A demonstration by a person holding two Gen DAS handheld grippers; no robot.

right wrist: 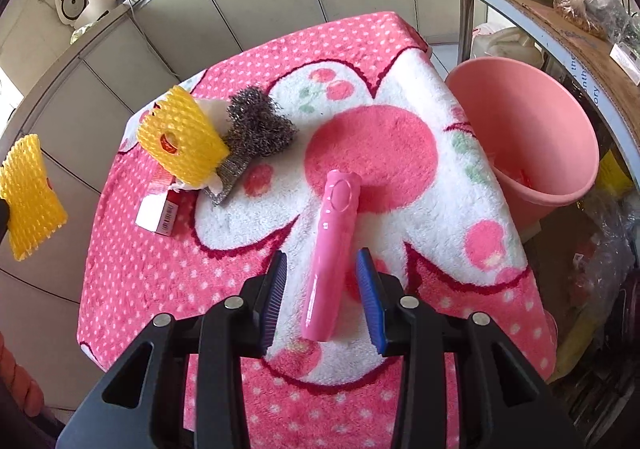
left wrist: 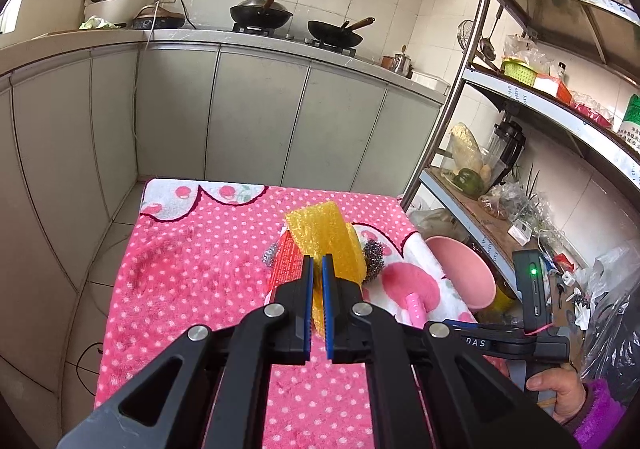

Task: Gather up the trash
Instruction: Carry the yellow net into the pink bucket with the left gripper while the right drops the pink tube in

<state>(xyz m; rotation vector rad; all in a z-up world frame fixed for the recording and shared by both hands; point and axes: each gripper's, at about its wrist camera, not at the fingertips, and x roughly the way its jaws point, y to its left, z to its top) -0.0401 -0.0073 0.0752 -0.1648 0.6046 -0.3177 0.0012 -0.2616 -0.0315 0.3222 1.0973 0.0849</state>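
My left gripper (left wrist: 317, 263) is shut on a yellow foam net (left wrist: 320, 237) and holds it above the pink cloth; the net also shows at the left edge of the right wrist view (right wrist: 30, 195). My right gripper (right wrist: 322, 261) is open, its fingers on either side of a pink tube-shaped device (right wrist: 332, 249) lying on the cloth. A second yellow foam net (right wrist: 184, 137), a steel wool scrubber (right wrist: 256, 125), white paper and a red-and-white wrapper (right wrist: 160, 213) lie together on the cloth. A pink bucket (right wrist: 532, 137) stands beside the table at the right.
The table is covered by a pink dotted towel (right wrist: 132, 281). A metal shelf rack (left wrist: 460, 97) with bags and food stands to the right. Grey kitchen cabinets (left wrist: 256, 109) with woks on the stove are behind the table.
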